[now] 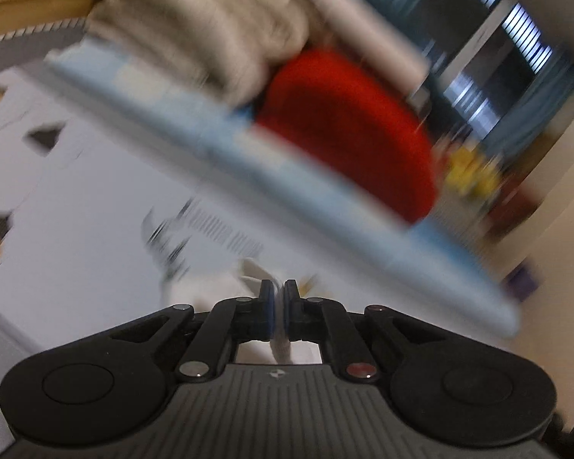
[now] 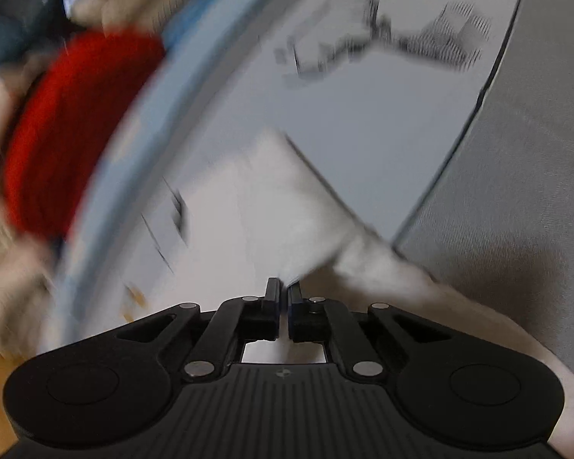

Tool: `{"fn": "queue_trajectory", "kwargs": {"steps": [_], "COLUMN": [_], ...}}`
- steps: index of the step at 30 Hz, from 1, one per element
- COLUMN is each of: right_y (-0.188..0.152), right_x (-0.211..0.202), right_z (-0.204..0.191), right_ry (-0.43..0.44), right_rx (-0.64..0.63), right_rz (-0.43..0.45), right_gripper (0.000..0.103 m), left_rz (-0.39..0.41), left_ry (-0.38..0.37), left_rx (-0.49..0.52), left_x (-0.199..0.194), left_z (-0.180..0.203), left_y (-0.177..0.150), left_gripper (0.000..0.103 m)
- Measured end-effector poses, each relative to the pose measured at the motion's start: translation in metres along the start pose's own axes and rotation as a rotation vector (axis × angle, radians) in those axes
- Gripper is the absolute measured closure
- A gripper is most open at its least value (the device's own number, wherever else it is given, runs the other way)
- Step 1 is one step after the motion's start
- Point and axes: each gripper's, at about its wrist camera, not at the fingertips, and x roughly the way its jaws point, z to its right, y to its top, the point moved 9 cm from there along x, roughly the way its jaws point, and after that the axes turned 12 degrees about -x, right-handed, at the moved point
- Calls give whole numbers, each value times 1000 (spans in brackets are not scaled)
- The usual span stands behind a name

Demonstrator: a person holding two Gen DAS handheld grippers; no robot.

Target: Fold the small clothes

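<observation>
Left wrist: left gripper [image 1: 280, 298] clenched on white garment [image 1: 281, 344], blurred; best kept taut and level with its partner.
Right wrist: right gripper [image 2: 283, 298] pinching the white garment [image 2: 271, 206] at its near edge above the pale sheet [image 2: 363, 114].
Room: red cushion [image 2: 69, 130] far left; grey edge [image 2: 516, 153] right.

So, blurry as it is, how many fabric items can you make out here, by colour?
White: 1, the white garment pinched by both the left gripper and the right gripper
Red: 1, the red bundle
Beige: 1, the beige bundle
Total: 3. Blur may hide more.
</observation>
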Motion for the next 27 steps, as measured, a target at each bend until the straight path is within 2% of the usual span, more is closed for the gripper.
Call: {"fn": "queue_trajectory", "kwargs": {"steps": [2,4,5,6,8,9,11,13,15,16,17,18,19,21,22,25,26,27], "right_y": [15,20,18,13,-4,-13,-20,-13,-3,0,2,3,3,3,5,5,5,5], "right_x": [-20,-25,-19,-8,15,22,28,28,25,25,26,27,28,25,23,22,20,19], "right_z": [0,3,5,7,16,22,28,24,19,19,21,23,25,30,29,37,45,50], "right_ry": [47,46,52,44,-36,-59,-73,-73,-71,-75,-79,-80,-82,-90,-93,-140,-185,-232], "right_rx": [44,50,65,69,34,48,80,52,31,21,20,28,40,52,46,51,52,47], "right_rz": [129,170,141,77,-85,-134,-171,-156,-115,-100,-95,-98,-106,-89,-72,-77,-78,-69], "right_gripper": [101,101,100,100,95,95,95,91,78,78,78,78,81,98,98,98,98,92], "left_rz": [42,-19,-65,-133,-258,-298,-330,-322,-313,-316,-312,-294,-269,-225,-223,-243,-222,-181], "left_ry": [-28,49,115,203,383,429,414,388,385,386,389,392,392,369,370,460,499,528], "left_rx": [13,-12,-44,-85,-147,-181,-233,-220,-175,-160,-147,-131,-114,-88,-81,-67,-50,-5], "left_x": [-6,7,15,25,38,41,45,47,49,51,52,53,52,41,39,38,36,34], "left_z": [9,-5,-20,-40,-79,-92,-98,-92,-85,-83,-82,-80,-80,-73,-71,-85,-89,-87], "left_y": [5,-2,-8,-18,-39,-47,-52,-49,-49,-51,-51,-50,-45,-35,-33,-36,-34,-27], "left_gripper": [98,98,98,98,98,97,96,82,82,83,88,103,103,103,103,102,101,100]}}
